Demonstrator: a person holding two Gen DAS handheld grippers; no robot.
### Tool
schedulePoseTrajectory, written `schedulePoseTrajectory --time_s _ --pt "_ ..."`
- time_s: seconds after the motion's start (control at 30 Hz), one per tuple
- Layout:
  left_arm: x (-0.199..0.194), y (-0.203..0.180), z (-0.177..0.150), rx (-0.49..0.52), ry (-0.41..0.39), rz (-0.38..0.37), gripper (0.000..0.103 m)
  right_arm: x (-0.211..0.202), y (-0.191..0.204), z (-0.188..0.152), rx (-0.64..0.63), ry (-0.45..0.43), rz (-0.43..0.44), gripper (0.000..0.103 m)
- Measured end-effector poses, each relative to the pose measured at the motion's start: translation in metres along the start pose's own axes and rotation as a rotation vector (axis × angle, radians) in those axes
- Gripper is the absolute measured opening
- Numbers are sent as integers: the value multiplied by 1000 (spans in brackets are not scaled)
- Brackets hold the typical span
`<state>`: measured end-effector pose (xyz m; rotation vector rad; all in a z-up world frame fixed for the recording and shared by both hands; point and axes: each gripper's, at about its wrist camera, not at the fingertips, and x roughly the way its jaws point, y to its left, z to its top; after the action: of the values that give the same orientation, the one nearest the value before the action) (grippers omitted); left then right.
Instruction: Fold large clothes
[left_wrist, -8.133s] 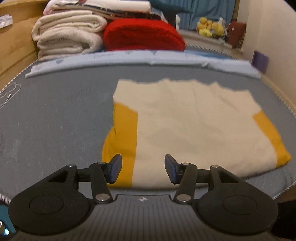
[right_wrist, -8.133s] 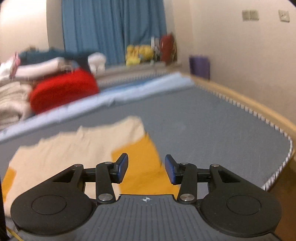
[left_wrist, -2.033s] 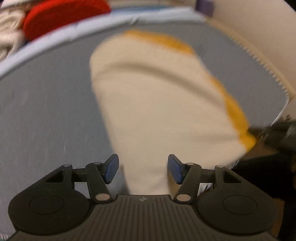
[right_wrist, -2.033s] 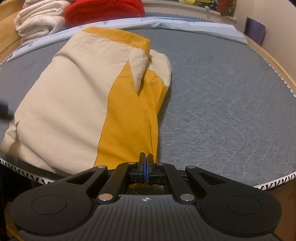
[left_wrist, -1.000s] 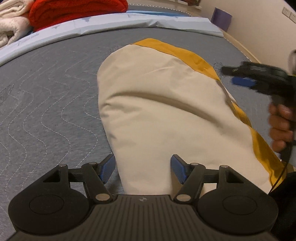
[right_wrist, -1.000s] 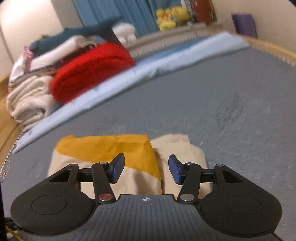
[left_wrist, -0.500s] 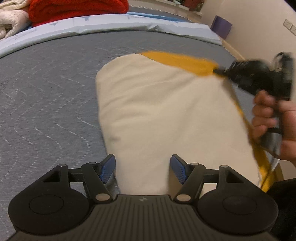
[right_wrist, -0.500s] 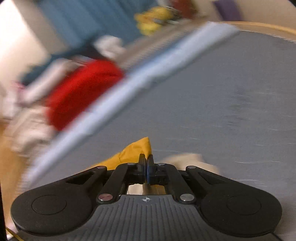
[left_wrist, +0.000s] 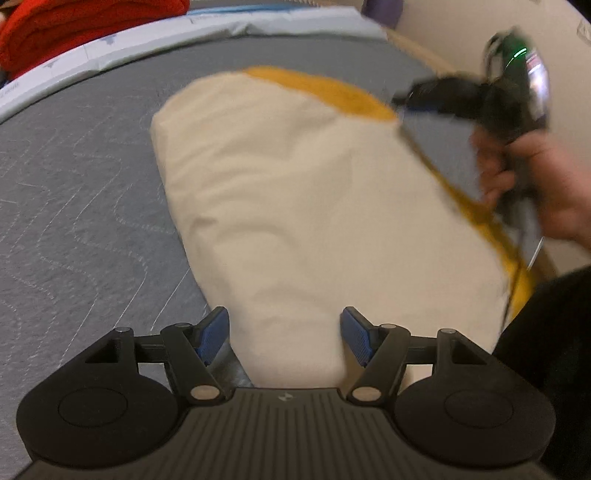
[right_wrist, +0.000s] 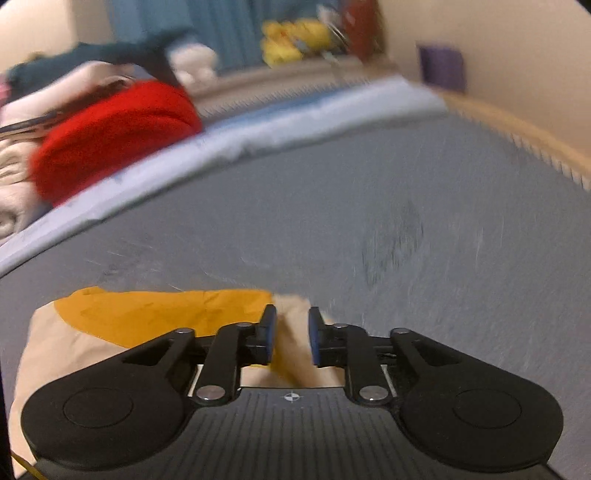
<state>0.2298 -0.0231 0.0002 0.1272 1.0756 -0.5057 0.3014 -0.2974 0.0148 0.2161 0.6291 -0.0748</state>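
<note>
We've got dim, warm indoor light, soft shadows, no glare. Heavy motion blur across the right wrist view; right gripper (left_wrist: 402, 105) smeared in the left. Fisheye bends edges.

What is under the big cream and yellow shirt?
The shirt lies on a grey quilted mattress, which shows all around it. Whether anything else hides beneath the shirt cannot be seen, because the cloth covers that spot.
</note>
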Motion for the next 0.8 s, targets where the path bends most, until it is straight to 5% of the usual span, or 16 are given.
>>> schedulePoseTrajectory --time_s 0.2,0.3,0.4,0.53,0.6,0.73,0.8 --pt "-24 0 -1 -30 -66 -62 72 -74 -1 -5 -130 22 218 22" --pt "-28 -11 -9 -11 -51 -103 72 -95 4 -25 -202 167 327 32" --pt "-17 -34 -25 124 20 -24 73 -86 4 -70 -336 390 249 34" --pt "-21 -44 -39 186 50 -23 77 -92 -10 -95 -383 371 215 35" --pt "-26 -39 -45 181 78 -45 77 -93 -15 -91 -342 359 205 44" --pt "-40 -10 -40 21 10 -78 77 -94 -24 -81 -273 307 160 52" --pt "-43 12 -32 -135 -34 -90 78 -90 -30 -77 -211 284 145 69"
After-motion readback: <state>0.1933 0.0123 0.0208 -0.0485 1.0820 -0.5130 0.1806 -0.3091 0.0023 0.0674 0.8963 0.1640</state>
